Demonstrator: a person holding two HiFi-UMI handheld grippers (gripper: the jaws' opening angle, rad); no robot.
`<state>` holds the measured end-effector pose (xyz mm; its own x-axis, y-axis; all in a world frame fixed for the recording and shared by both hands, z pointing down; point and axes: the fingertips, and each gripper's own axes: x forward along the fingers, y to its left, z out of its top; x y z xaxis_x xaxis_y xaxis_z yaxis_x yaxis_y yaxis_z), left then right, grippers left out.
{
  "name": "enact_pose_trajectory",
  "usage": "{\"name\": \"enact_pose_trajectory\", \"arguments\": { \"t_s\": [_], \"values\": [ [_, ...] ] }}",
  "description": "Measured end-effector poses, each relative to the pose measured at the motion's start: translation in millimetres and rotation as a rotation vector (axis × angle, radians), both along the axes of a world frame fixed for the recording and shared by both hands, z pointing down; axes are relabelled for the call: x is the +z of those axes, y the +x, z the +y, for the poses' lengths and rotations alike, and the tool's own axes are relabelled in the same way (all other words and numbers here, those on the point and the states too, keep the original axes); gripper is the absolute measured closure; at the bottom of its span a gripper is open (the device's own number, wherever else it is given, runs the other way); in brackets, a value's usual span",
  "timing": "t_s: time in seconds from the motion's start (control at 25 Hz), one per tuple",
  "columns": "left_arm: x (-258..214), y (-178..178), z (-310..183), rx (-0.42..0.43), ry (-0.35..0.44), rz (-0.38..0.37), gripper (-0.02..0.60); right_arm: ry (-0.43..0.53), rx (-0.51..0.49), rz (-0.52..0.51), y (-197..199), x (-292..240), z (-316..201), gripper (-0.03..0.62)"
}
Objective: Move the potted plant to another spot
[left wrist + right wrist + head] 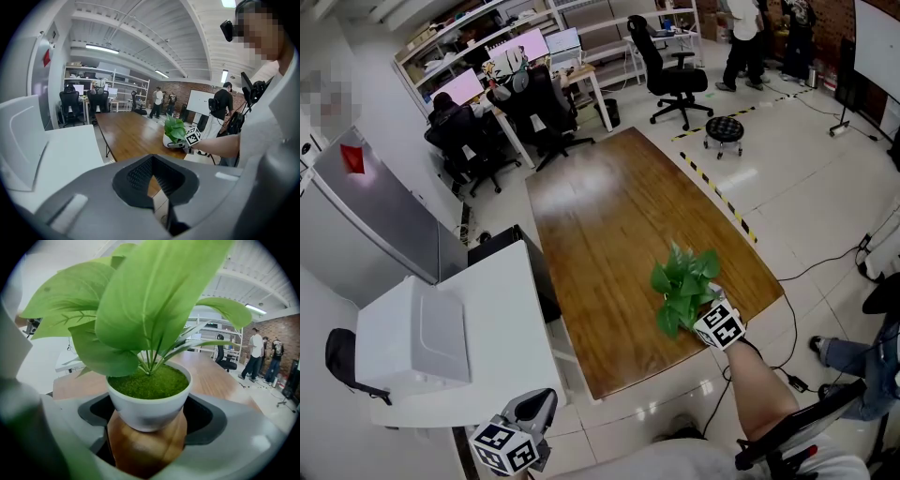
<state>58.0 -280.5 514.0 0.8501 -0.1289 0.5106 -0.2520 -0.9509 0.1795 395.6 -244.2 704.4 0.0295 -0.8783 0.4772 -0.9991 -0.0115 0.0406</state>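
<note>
The potted plant [682,279], with broad green leaves in a small white pot [147,405], stands near the front right edge of the long wooden table [600,206]. My right gripper [701,306] reaches it from the near side. Its jaws are open on either side of the pot, with dark gaps showing between the pads and the pot wall [147,427]. In the left gripper view the plant [175,128] and the right gripper's marker cube [192,136] show far ahead. My left gripper [536,409] hangs low at the front left, off the table, shut on nothing [157,190].
A white desk [511,309] with a white box [417,339] stands left of the table. Office chairs [534,108] and desks with monitors line the back. A small stool [724,131] and striped floor tape [722,197] lie to the right. People stand at the far back.
</note>
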Motion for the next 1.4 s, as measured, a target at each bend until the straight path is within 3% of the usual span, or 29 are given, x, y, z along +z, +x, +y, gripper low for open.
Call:
{"name": "enact_pose_trajectory", "arguments": {
  "t_s": [0.88, 1.4],
  "values": [
    [-3.2, -12.1, -1.9, -0.014, -0.003, 0.019, 0.588, 0.033, 0.019, -0.005, -9.4, -17.3, -10.6, 0.143],
    [-25.1, -80.6, -3.2, -0.18, 0.004, 0.093, 0.588, 0.047, -0.151, 0.043, -80.3, -70.3, -77.4, 0.143]
  ]
}}
